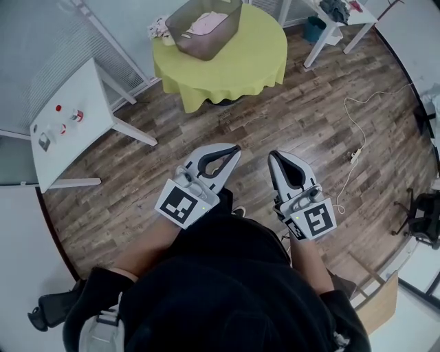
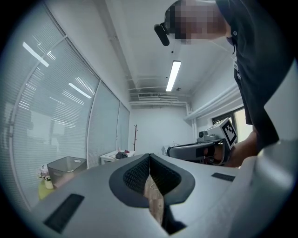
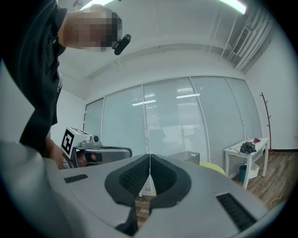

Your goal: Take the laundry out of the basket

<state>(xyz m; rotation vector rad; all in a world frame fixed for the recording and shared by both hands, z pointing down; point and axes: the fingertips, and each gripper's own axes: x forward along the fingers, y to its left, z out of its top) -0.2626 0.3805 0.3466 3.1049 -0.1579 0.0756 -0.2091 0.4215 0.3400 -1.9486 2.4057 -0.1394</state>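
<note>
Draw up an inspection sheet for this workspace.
Surface: round table with a yellow-green cloth, standing on wooden floor.
Job's things: grey basket on the table, pale laundry inside.
Clutter: small soft item beside the basket; small objects on white side table.
Grippers: left claw and right claw shut, empty, short of the table.
Cables: white cable on the floor.
Surroundings: glazed wall; second white table with dark clothes.

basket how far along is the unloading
Done: nothing yet; the basket on the round table holds pale laundry. In hand: nothing; the left gripper and right gripper are both shut and empty, well short of the table. Left: reach the basket and lift out every piece.
</note>
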